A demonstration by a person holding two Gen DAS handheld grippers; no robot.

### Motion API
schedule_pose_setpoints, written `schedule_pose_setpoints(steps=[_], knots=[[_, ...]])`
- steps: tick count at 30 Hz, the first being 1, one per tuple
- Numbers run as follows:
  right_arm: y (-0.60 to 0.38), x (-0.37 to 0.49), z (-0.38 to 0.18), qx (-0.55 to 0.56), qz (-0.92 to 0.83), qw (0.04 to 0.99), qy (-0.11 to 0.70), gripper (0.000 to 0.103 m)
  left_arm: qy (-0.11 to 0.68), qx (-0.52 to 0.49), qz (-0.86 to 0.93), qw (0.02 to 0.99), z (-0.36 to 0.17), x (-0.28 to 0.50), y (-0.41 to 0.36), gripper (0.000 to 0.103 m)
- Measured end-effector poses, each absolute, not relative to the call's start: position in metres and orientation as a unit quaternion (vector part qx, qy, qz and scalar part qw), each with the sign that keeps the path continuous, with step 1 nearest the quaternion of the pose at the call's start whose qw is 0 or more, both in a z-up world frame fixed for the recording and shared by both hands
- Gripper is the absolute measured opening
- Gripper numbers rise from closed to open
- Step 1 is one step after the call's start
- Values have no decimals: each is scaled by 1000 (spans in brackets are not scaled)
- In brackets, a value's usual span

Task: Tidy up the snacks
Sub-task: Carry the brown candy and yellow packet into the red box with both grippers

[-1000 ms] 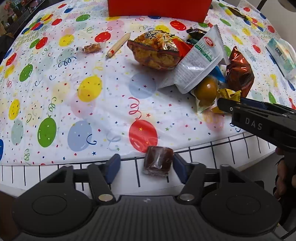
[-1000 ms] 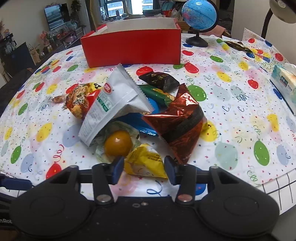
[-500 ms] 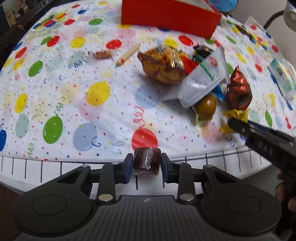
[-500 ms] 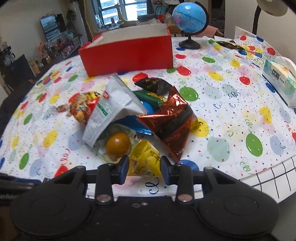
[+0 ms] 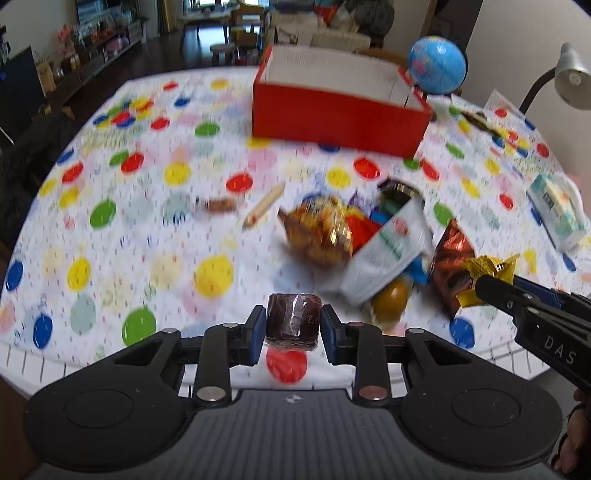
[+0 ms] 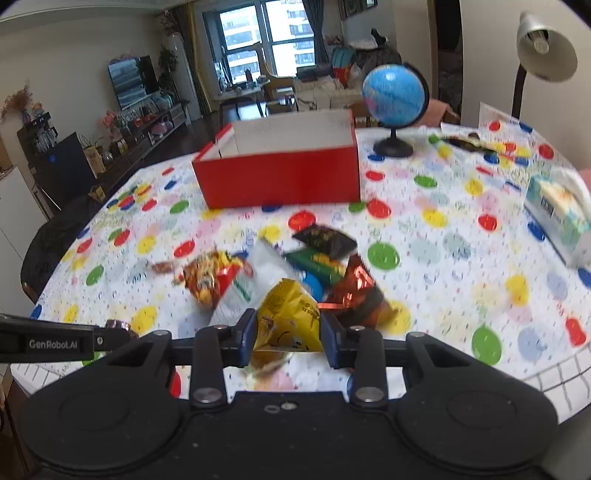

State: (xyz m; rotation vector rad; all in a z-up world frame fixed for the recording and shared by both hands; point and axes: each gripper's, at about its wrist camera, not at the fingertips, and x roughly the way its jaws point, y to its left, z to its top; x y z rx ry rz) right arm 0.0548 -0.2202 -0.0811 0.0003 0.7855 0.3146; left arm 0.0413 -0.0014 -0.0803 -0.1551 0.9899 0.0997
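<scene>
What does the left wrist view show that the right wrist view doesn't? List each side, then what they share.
Only the left wrist view: the brown wrapped candy clamped in the left tool, seen whole, and a wooden stick lying on the tablecloth.

Only the right wrist view: the yellow packet seen whole in the right tool, the globe's black stand, the window and a TV.

Both: the red box, the globe, the snack pile, the tissue pack and the lamp.
</scene>
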Motion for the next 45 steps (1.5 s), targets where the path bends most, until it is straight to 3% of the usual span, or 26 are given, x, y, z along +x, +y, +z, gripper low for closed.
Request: schedule_pose_setpoints(steps=[24, 45], knots=[[-169, 157, -9, -9, 162, 929, 334, 35, 416, -43, 2, 908, -13, 171, 22, 31], [-113, 311, -36, -25, 125, 925, 359, 35, 423, 5, -17, 906, -35, 343, 59, 31]])
